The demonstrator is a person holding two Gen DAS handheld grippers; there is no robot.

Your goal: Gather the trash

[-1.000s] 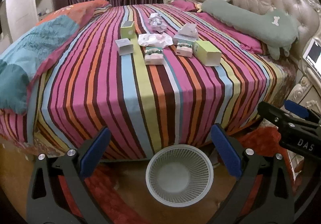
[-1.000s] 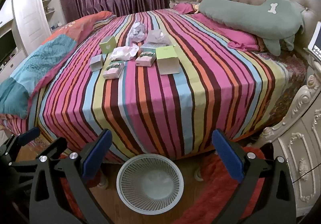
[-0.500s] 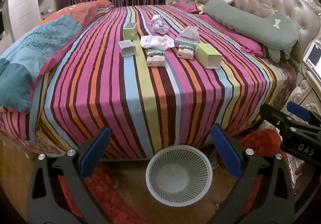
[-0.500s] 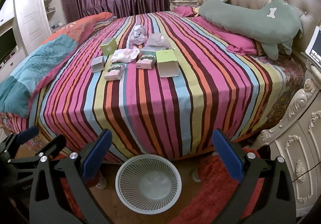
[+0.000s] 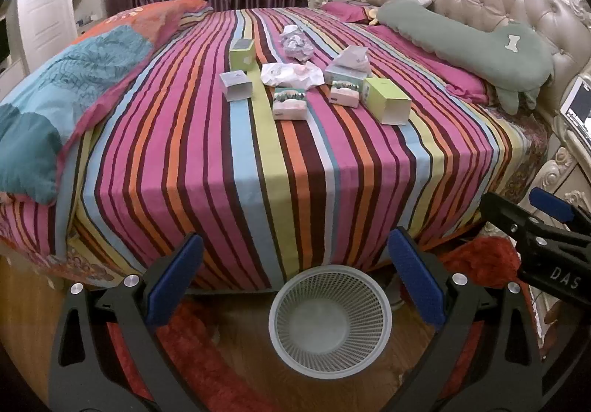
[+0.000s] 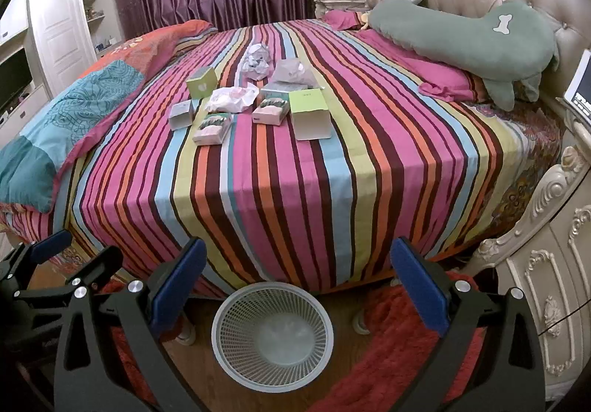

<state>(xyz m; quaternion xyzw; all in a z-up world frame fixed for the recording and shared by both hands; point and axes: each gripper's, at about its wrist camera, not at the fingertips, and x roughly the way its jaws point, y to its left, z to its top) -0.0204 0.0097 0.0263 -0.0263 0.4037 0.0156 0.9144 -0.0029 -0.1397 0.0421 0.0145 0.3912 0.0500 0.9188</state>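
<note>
Eight pieces of trash lie clustered on the striped bed (image 5: pixel 258 161), well up from its near edge: two green boxes, one grey box, two pink packs, one tissue box, one white wrapper and one paper ball. The larger green box (image 5: pixel 386 100) lies on its side with its long axis running roughly toward the foot of the bed, white end facing the cameras; the smaller green box (image 5: pixel 242 53) stands upright further back. Just in front of that, the grey box (image 5: pixel 235 85) lies with its open end toward the foot. Side by side across the stripes sit the two pink packs, one to the left (image 5: pixel 290 103) and one to the right (image 5: pixel 344 93). Behind them rests the tissue box (image 5: pixel 349 67) (a tissue sticks up from its top), with the wrapper (image 5: pixel 291 74) spread flat beside it and the paper ball (image 5: pixel 296 44) furthest back.

One white mesh basket (image 5: pixel 330 319) stands upright on the floor against the foot of the bed, mouth upward. Both tongs hover above it: the left gripper (image 5: pixel 295 286) and the right gripper (image 6: pixel 295 286) each have their jaws spread wide with nothing between them. One green pillow (image 5: pixel 469 43) lies along the headboard
</note>
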